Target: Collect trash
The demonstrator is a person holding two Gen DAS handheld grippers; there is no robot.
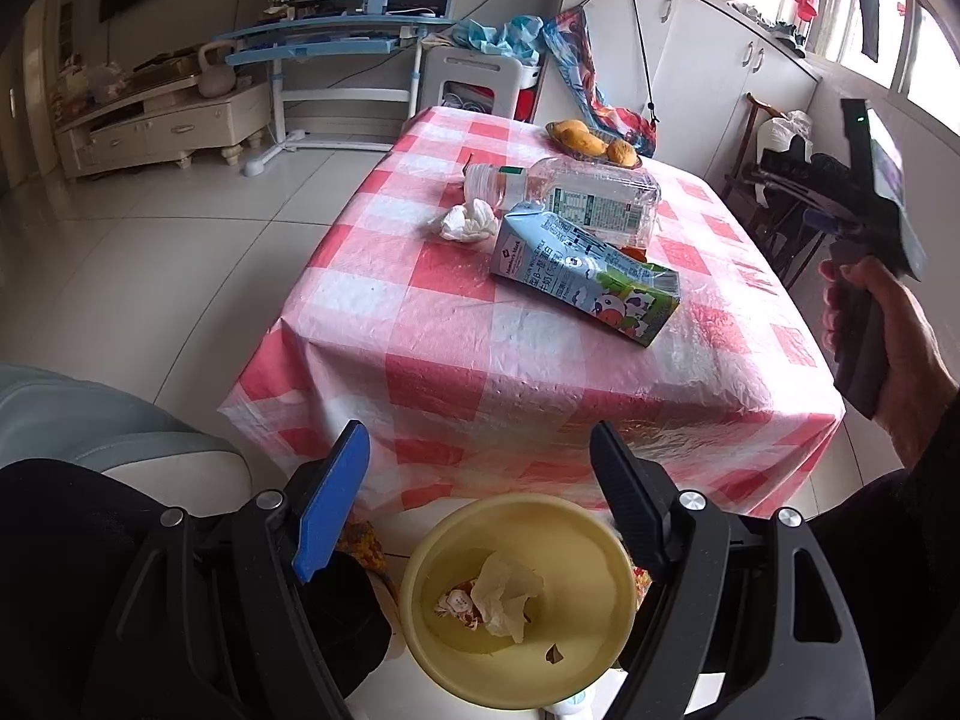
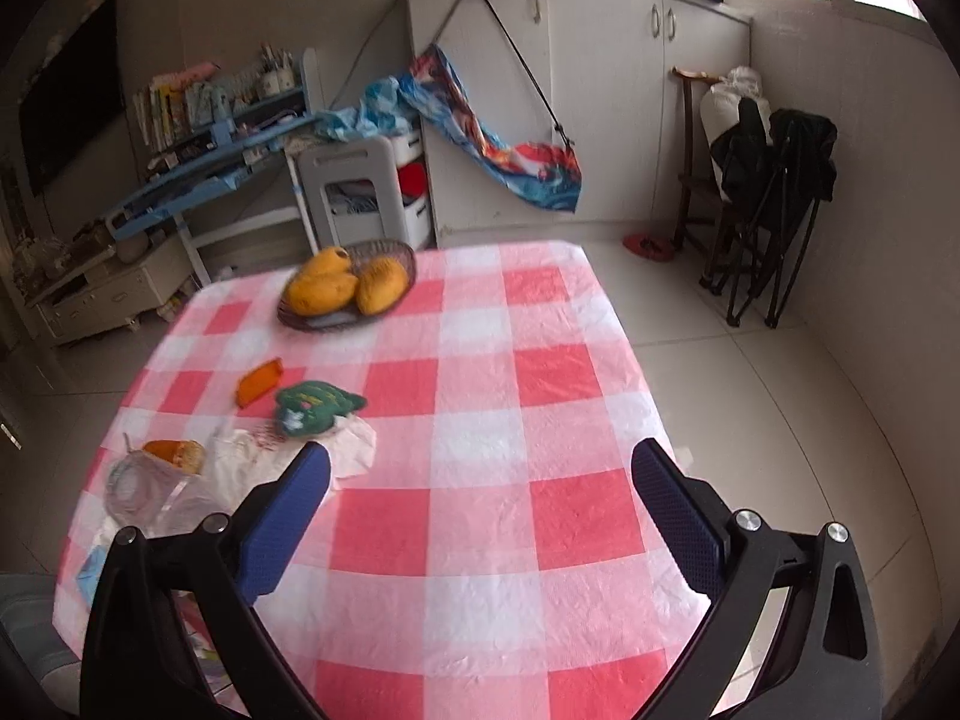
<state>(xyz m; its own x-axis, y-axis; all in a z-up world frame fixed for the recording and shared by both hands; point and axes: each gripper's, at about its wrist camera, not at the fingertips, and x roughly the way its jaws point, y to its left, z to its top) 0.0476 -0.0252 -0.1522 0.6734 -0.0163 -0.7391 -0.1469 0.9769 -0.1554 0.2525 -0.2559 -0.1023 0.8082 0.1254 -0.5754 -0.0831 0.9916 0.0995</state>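
My left gripper (image 1: pixel 480 462) is open and empty, above a yellow bin (image 1: pixel 420 636) on the floor that holds crumpled tissue (image 1: pixel 507 597) and a wrapper. On the checked table (image 1: pixel 480 372) lie a milk carton (image 1: pixel 585 273), a clear plastic bottle (image 1: pixel 576 192) and a crumpled tissue (image 1: pixel 468 221). My right gripper (image 2: pixel 480 474) is open and empty over the table's near part. Left of it lie a green wrapper (image 2: pixel 315 405), an orange wrapper (image 2: pixel 259 383), white paper (image 2: pixel 354 447) and the clear bottle (image 2: pixel 141 492). The right gripper's handle (image 1: pixel 864 324) shows in the left wrist view.
A basket of mangoes (image 2: pixel 345 285) stands at the table's far side, also seen in the left wrist view (image 1: pixel 594 141). A blue desk (image 1: pixel 336 42) and white cabinets (image 2: pixel 600 102) stand behind. Folded chairs (image 2: pixel 768 204) stand at right. A grey seat (image 1: pixel 90 426) is at near left.
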